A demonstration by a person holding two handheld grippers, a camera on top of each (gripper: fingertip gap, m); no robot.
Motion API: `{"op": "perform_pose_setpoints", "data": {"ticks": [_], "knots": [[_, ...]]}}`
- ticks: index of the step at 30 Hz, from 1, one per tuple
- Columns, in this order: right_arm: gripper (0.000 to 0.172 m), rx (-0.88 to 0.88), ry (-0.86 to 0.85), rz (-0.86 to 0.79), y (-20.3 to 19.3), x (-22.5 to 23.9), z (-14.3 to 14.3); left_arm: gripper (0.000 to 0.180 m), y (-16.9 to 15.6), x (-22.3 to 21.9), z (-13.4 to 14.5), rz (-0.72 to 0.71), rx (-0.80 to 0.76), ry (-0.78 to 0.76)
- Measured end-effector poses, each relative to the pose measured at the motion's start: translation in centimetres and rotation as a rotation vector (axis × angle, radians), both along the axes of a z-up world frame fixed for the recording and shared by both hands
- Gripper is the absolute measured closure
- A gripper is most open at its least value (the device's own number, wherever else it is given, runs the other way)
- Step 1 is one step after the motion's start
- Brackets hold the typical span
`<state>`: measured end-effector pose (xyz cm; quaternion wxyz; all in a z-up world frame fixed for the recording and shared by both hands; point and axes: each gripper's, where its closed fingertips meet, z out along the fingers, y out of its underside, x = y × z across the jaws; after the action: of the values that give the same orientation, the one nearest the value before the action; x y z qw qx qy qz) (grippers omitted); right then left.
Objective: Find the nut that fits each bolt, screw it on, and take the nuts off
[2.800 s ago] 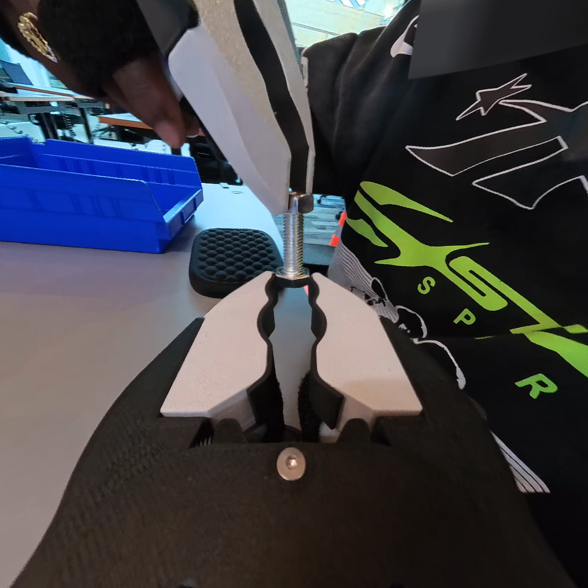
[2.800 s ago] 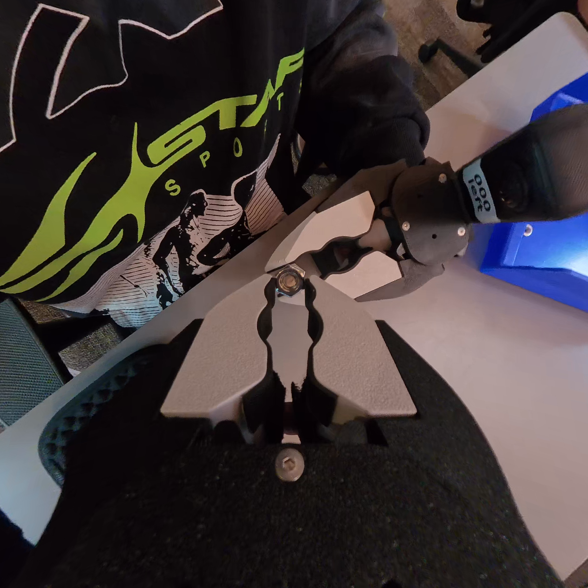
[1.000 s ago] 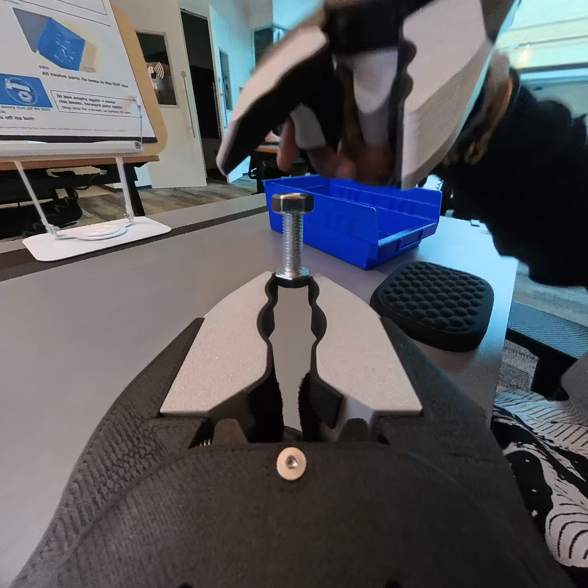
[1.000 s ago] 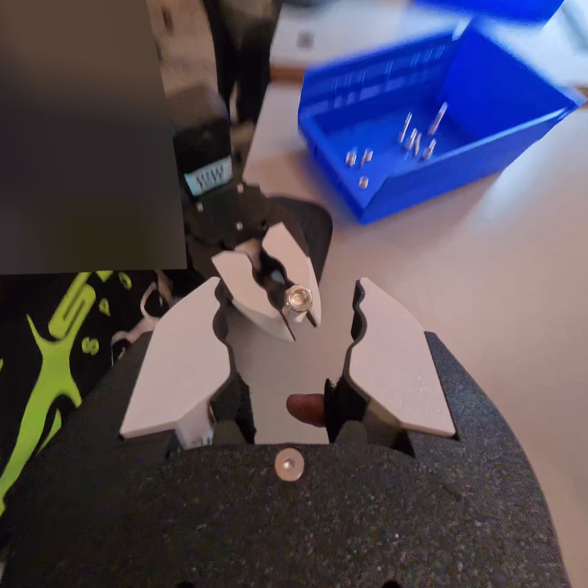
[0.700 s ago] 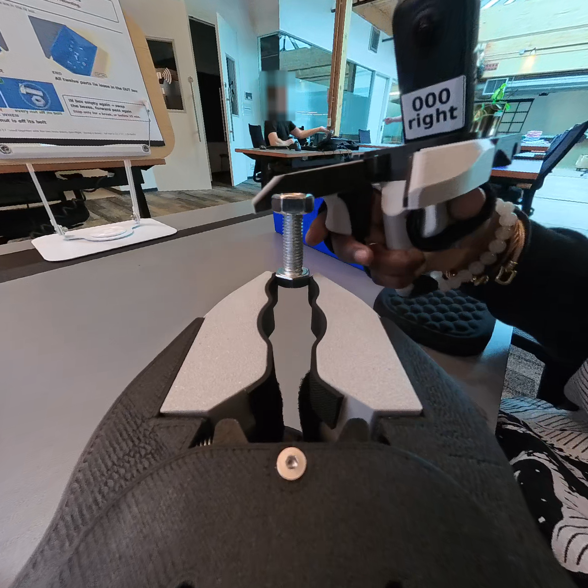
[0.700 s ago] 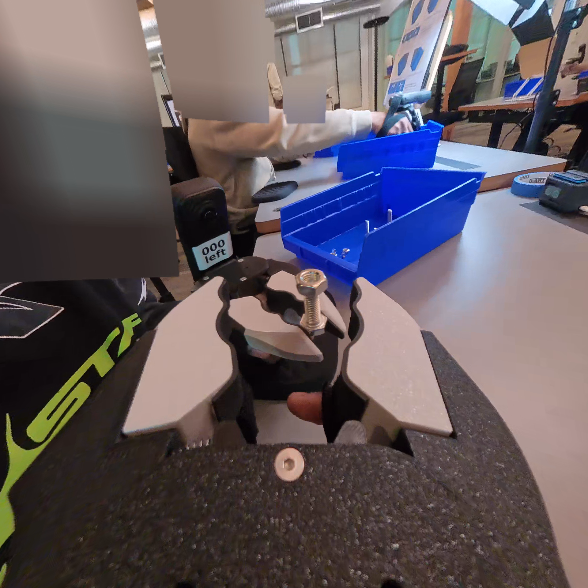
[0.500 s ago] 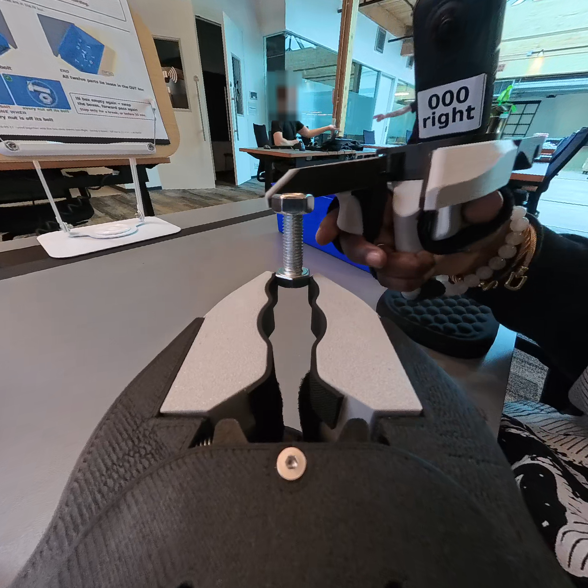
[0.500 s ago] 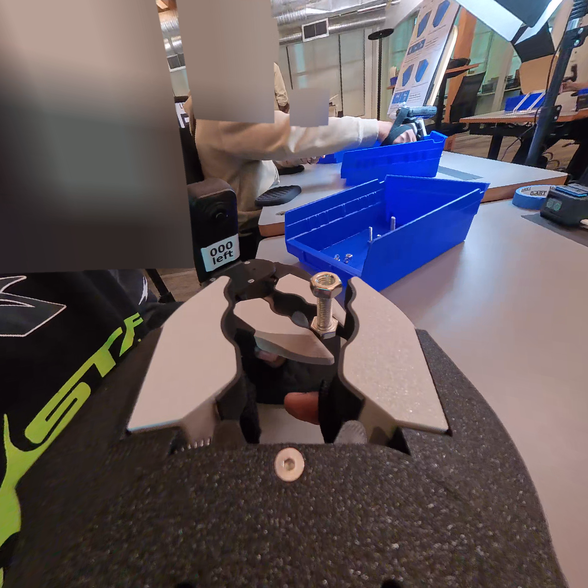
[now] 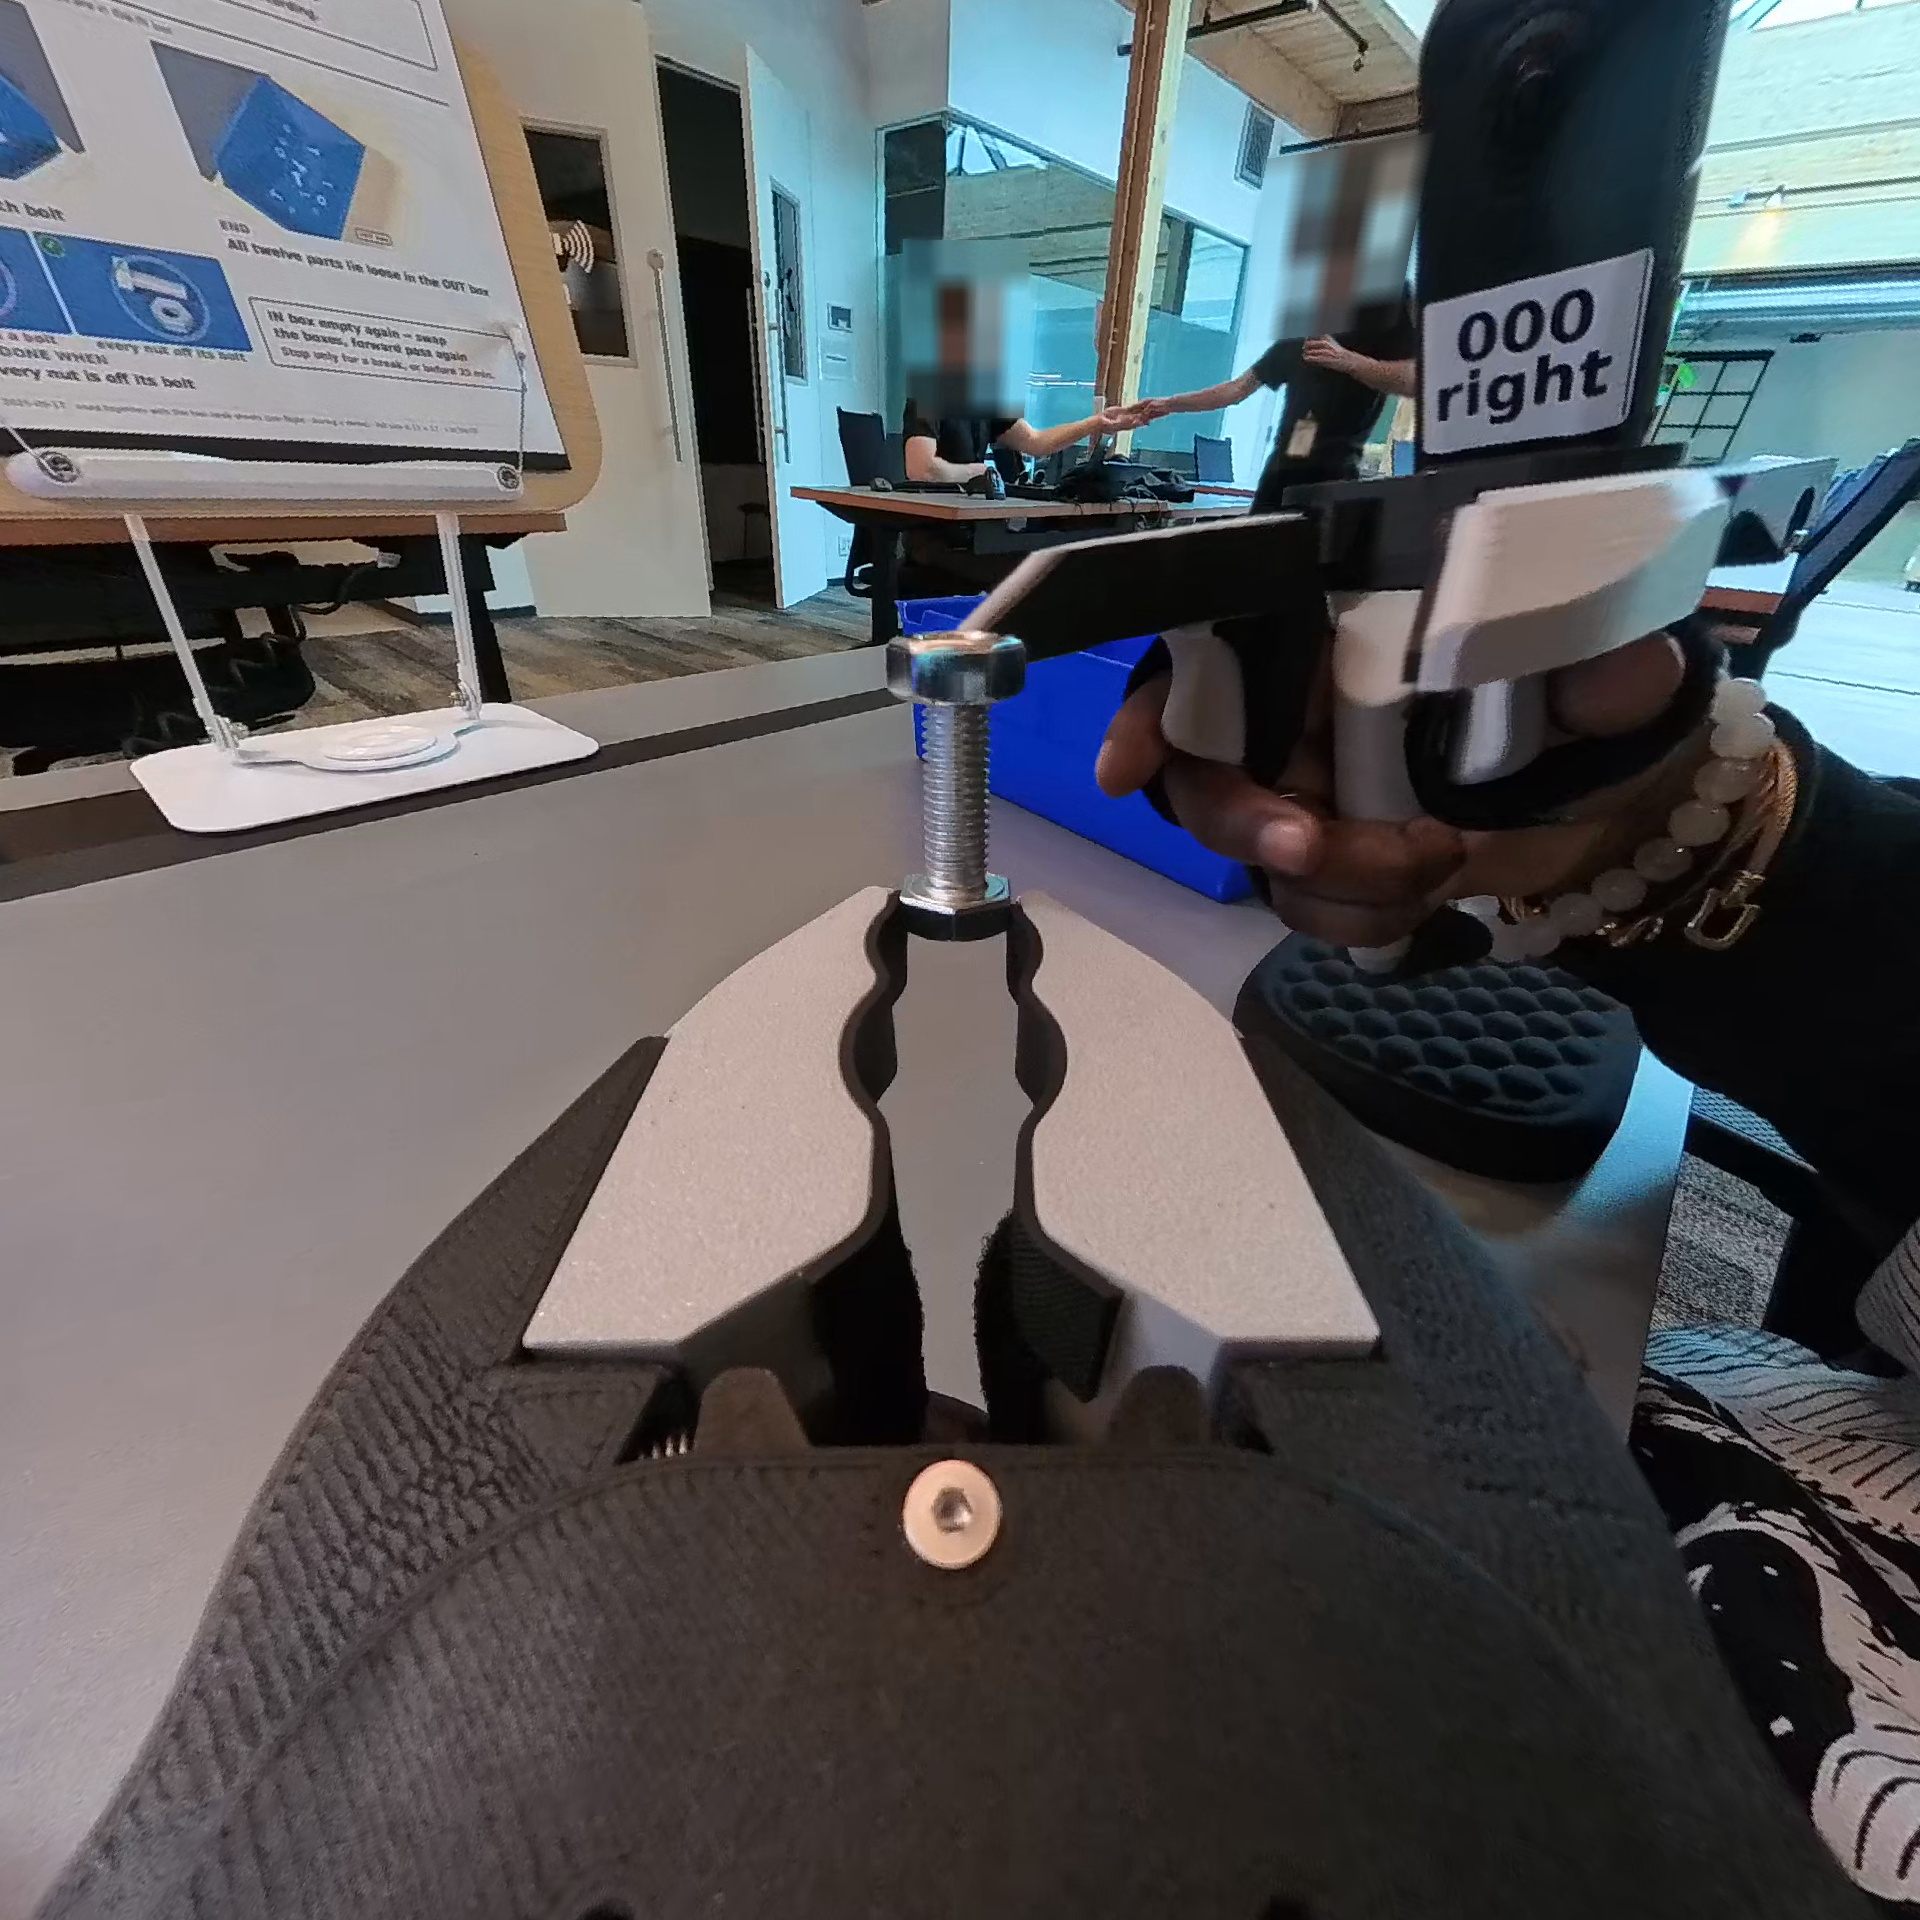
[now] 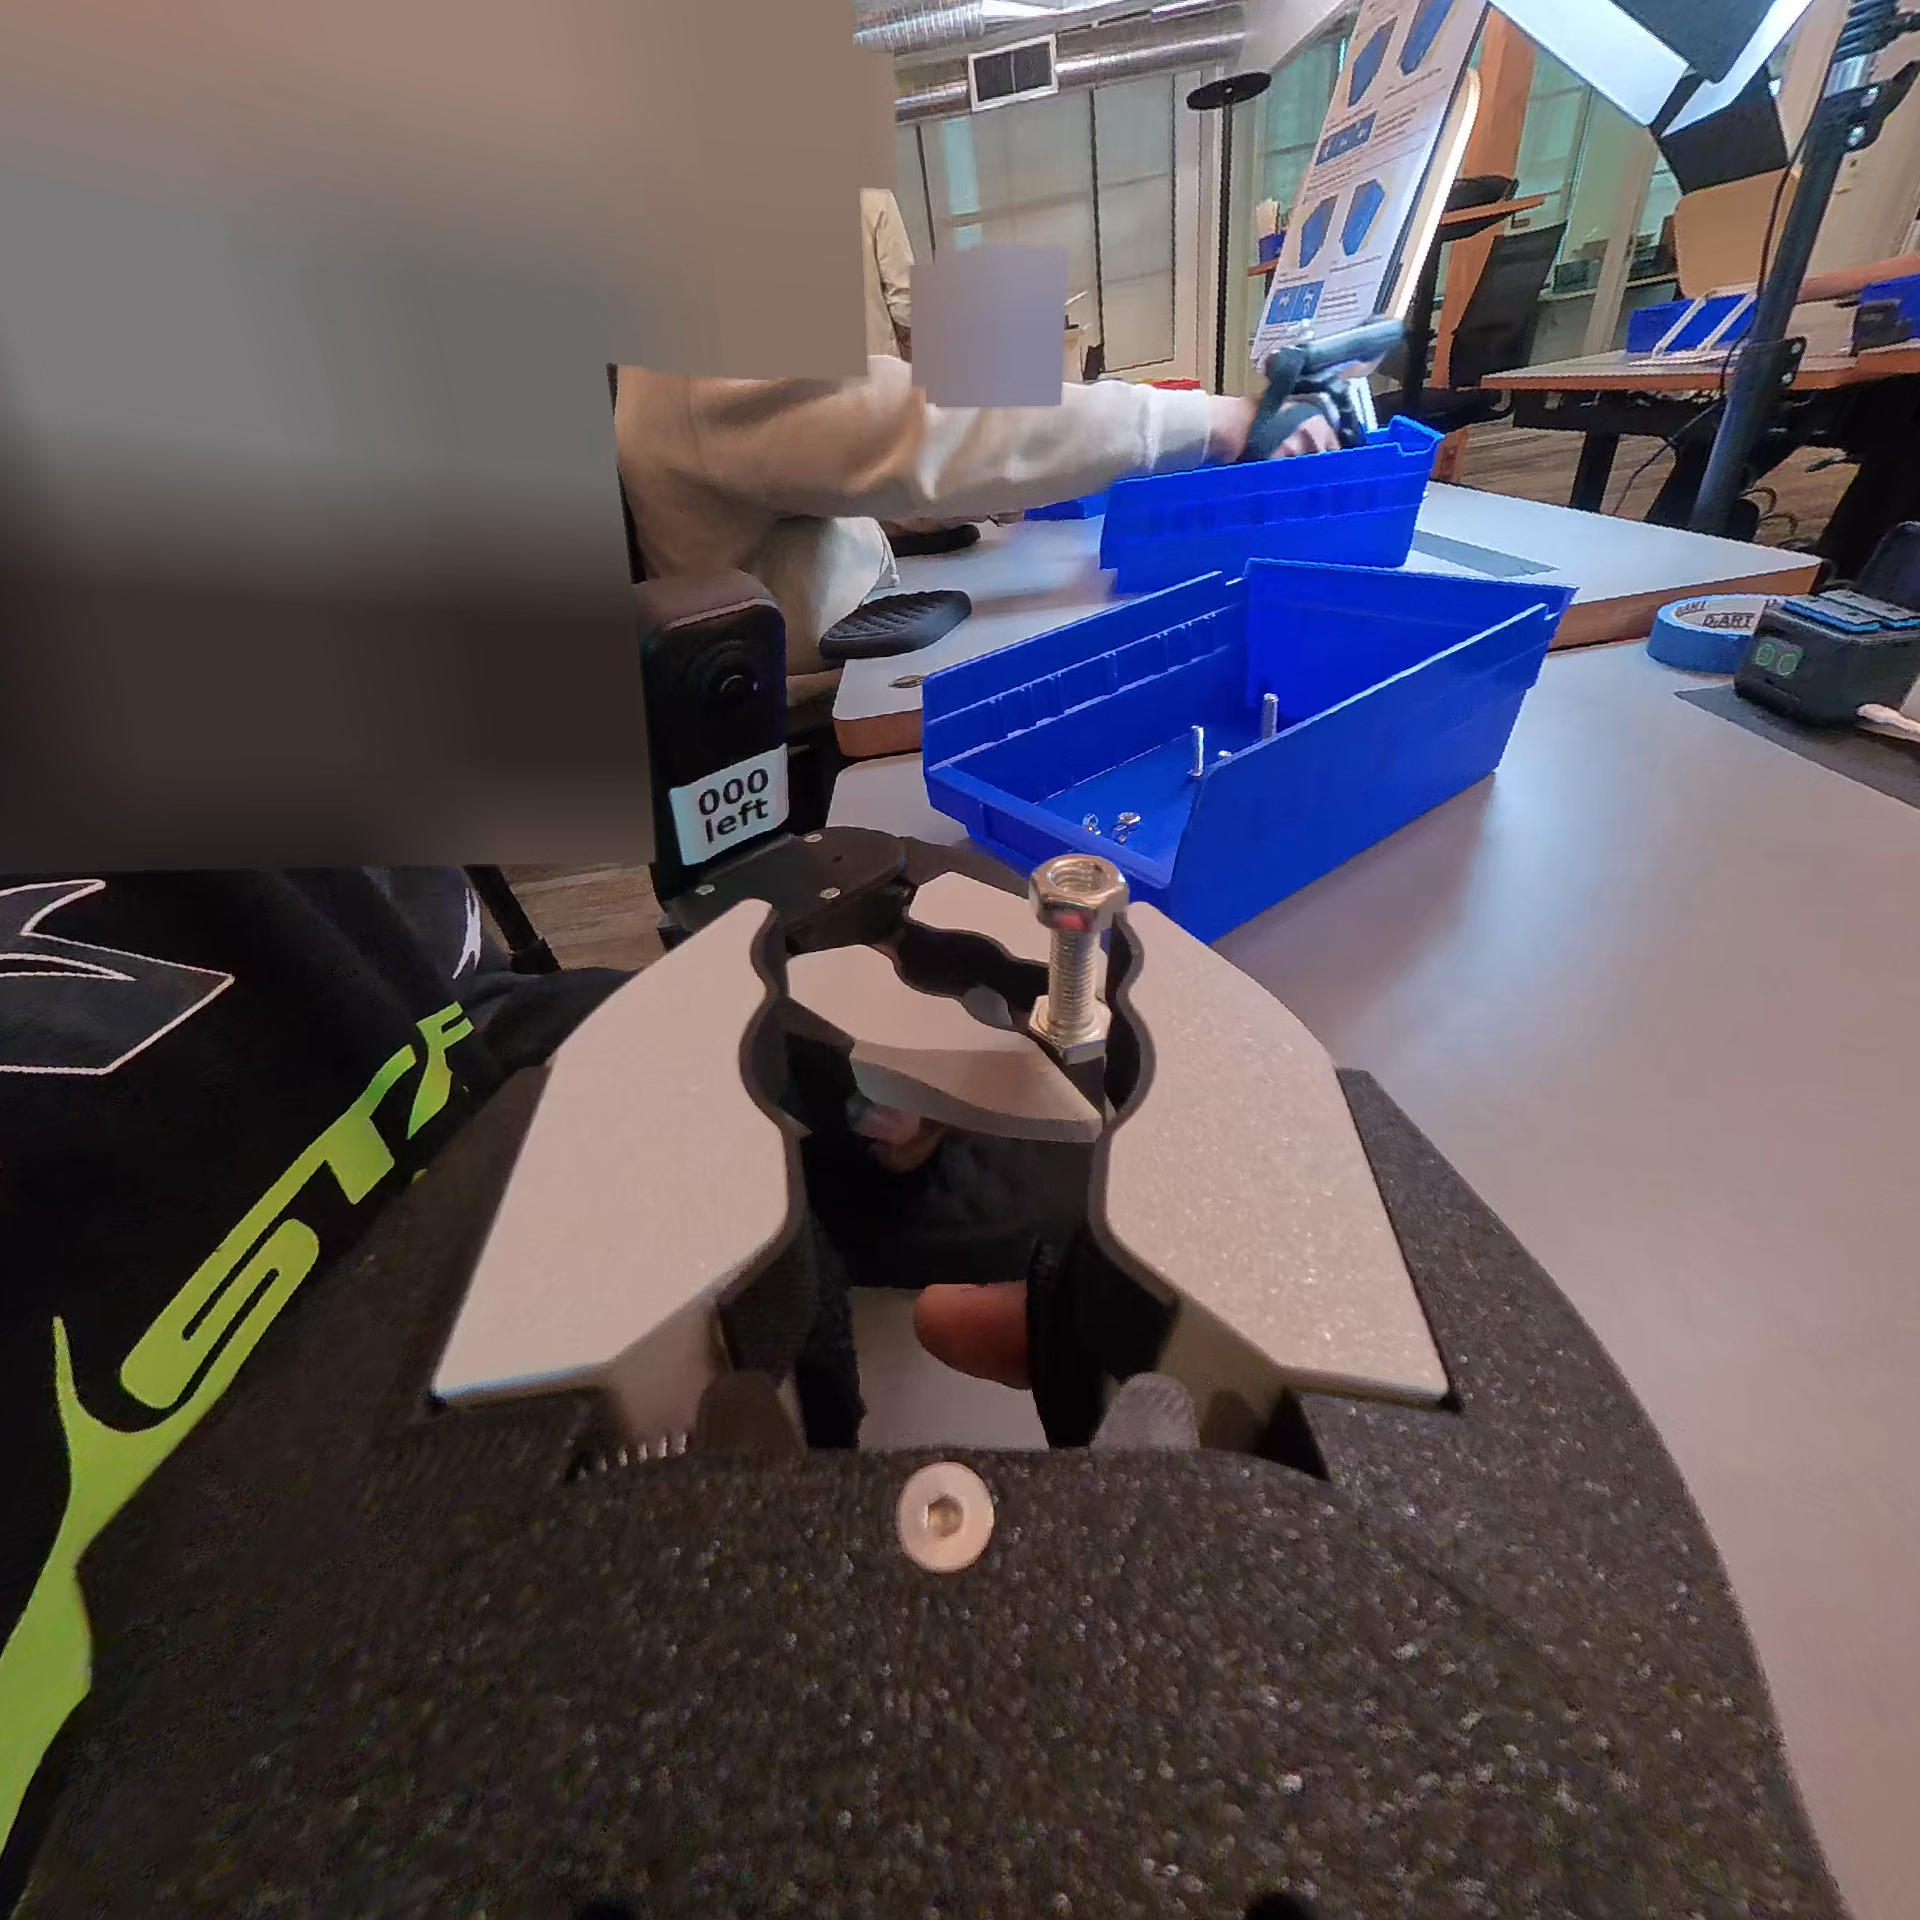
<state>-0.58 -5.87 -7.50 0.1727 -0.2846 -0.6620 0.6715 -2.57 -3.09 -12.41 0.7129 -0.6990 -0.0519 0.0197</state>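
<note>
Behind, printed poster (image 9: 239, 208); white labels on both cameras.

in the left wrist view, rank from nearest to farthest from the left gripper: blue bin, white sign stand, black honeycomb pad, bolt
1. bolt, upright at the left gripper fingertips.
2. black honeycomb pad, just right.
3. blue bin, behind the bolt, right.
4. white sign stand, far left at the table's back.

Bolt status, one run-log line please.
bolt: upright | left gripper: shut on bolt head | nut: at top of thread | right gripper: open around nut
</note>
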Motion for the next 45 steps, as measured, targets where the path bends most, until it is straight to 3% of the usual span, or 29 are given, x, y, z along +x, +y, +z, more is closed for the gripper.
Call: {"op": "perform_pose_setpoints", "data": {"ticks": [9, 22, 28, 45], "knots": [[0.104, -0.008, 0.026, 0.013, -0.8, -0.9, 0.3, 0.162, 0.1, 0.1, -0.1, -0.002, -0.009, 0.007], [0.116, 0.005, 0.042, -0.019, 0.1, 0.4, 0.2, 0.162, 0.1, -0.1, -0.1, 0.007, -0.007, -0.002], [0.097, -0.013, 0.031, -0.022, -0.5, -1.1, -0.2, 0.162, 0.2, 0.1, -0.3, -0.002, -0.021, 0.012], [0.113, -0.028, 0.04, -0.05, 0.3, 0.8, -0.6, 0.162, 0.1, 0.0, -0.3, 0.011, -0.016, 0.008]]}}
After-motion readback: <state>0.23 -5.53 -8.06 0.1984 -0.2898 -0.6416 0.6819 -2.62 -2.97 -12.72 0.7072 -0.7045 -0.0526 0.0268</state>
